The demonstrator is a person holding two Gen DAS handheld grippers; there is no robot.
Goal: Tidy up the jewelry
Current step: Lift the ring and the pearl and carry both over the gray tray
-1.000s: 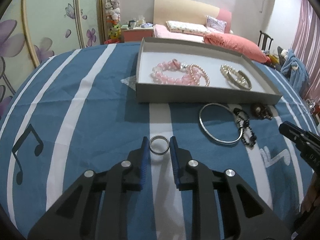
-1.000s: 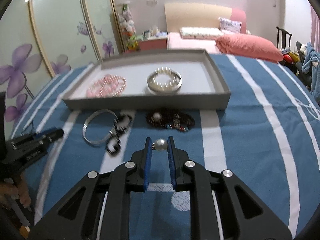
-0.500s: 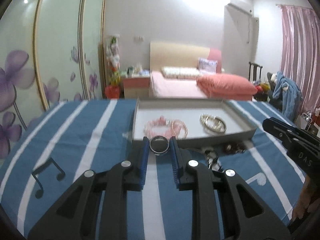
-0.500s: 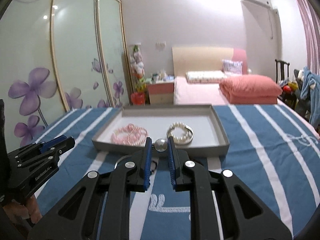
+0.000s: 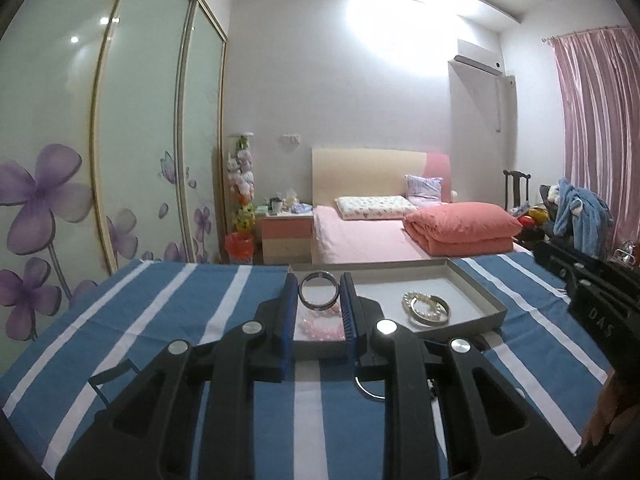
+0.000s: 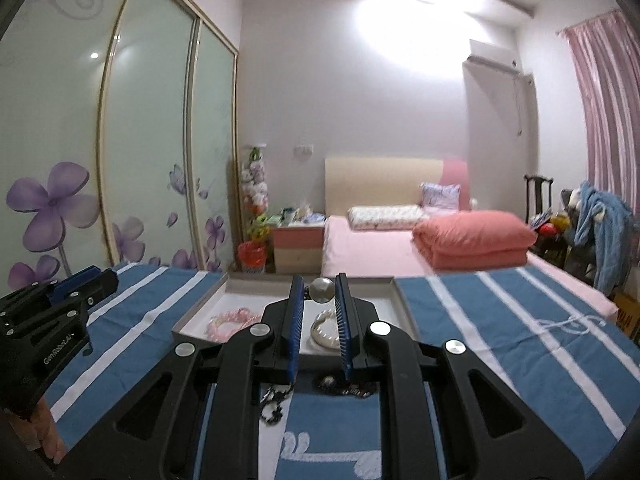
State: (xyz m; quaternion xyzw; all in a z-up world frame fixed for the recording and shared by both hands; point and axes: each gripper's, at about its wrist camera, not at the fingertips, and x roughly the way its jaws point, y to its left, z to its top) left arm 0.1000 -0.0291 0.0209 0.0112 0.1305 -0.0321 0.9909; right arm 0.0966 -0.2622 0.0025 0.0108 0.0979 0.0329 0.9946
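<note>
We are mid-carry: the left tongs (image 5: 319,297) grip a silver ring (image 5: 319,291), the right tongs (image 6: 319,295) pinch a pearl bead (image 6: 322,290) — both held above the striped counter (image 5: 168,320), before the grey tray (image 5: 476,294). Next, we judge, reach over the rim, lower, and release inside.

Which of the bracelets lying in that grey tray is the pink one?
The pink bead bracelet at the left end of the grey tray. The other one, the pearl bracelet, is whitish with a metal band.
</note>
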